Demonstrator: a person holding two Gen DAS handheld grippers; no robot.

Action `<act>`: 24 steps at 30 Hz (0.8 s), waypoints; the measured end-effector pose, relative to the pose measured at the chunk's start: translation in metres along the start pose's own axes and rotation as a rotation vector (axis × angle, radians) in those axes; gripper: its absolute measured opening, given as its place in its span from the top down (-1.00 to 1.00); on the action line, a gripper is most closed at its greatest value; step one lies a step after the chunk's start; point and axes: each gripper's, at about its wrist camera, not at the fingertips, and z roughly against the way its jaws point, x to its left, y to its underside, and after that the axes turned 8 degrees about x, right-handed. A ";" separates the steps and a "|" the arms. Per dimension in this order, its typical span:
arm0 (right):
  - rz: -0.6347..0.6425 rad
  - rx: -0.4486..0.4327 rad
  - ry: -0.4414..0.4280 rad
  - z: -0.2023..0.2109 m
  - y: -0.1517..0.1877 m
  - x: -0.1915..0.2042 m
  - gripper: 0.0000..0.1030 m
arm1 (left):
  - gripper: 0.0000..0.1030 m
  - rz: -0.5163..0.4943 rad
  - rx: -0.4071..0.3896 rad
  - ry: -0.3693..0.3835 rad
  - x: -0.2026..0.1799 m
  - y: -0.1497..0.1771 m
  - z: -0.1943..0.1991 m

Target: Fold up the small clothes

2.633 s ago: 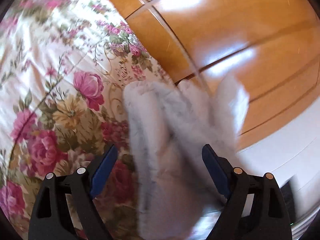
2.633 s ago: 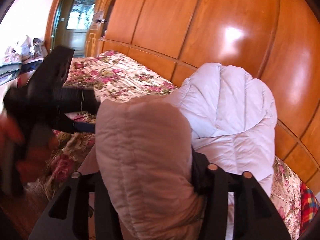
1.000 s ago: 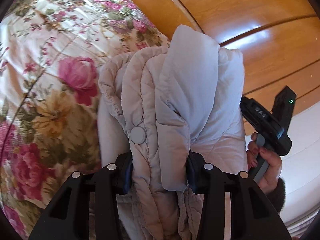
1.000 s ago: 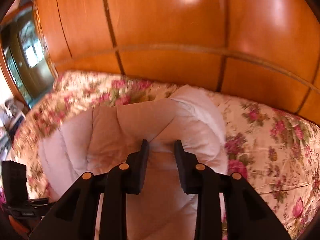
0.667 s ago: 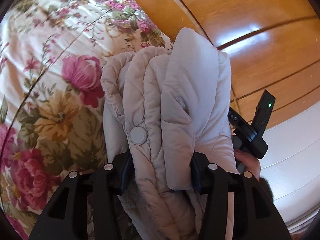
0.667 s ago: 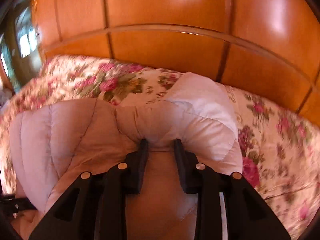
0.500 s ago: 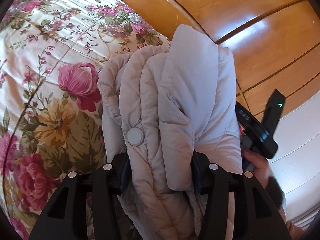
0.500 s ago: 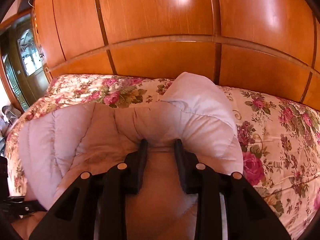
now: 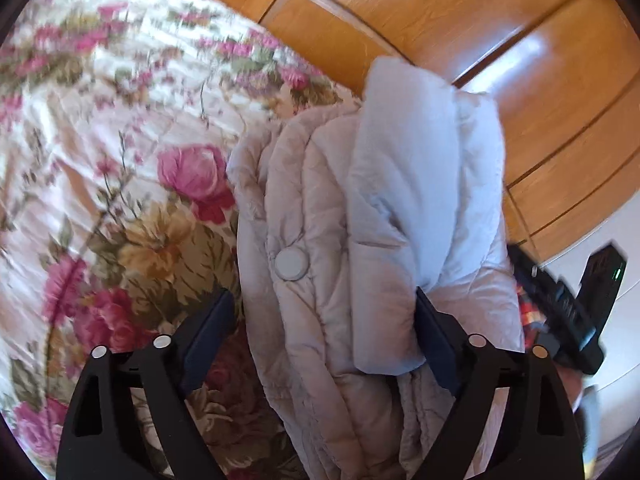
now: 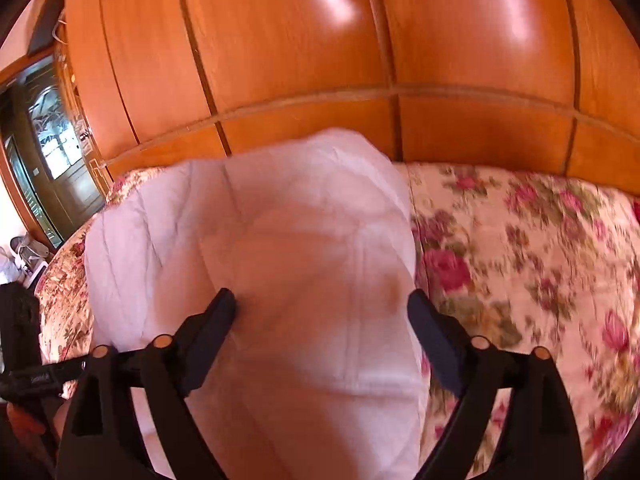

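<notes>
Your left hand-held gripper [image 9: 324,312] is spreading its jaws right now, and the folded puffy jacket [image 9: 360,240] sits between them: the left finger [image 9: 208,328] stands clear of the fabric with flowered bedspread [image 9: 120,140] showing in the gap, while the right finger [image 9: 434,340] lies just against the jacket's side without squeezing it. You can see the bundle lying on the bed, near its edge by the wooden panelling [image 9: 460,40], with a round snap button [image 9: 291,264] facing up on the beige quilted layer and a paler, bluish-white fold draped over the top.

Your right hand-held gripper [image 10: 322,308] is opening as well, its jaws wide apart. The jacket [image 10: 280,240] fills the space between them, but neither pad presses on it; the picture is blurred, so the exact gap at each finger is hard to judge. From this side the jacket reads as one pale, rounded mound on the bedspread [image 10: 520,248], with the far end reaching toward the wooden panelling [image 10: 320,40]. A doorway with glass [image 10: 48,160] shows at far left.

Each camera catches the other tool at its edge: the right one low on the right of the left view [image 9: 568,312], the left one low on the left of the right view [image 10: 24,360]
</notes>
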 end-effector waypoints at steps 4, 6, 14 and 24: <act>-0.020 0.052 0.010 0.003 0.011 0.000 -0.91 | -0.72 0.063 0.040 0.083 0.011 -0.001 -0.003; -0.026 0.076 0.016 0.004 0.015 0.000 -0.94 | -0.72 0.080 0.054 0.146 0.012 0.001 0.002; -0.066 0.136 -0.021 0.008 0.028 -0.006 -0.95 | -0.75 0.088 0.099 0.233 -0.003 -0.001 0.009; -0.135 0.182 -0.154 0.004 0.040 -0.022 -0.95 | -0.83 0.034 0.177 0.169 0.006 0.008 -0.014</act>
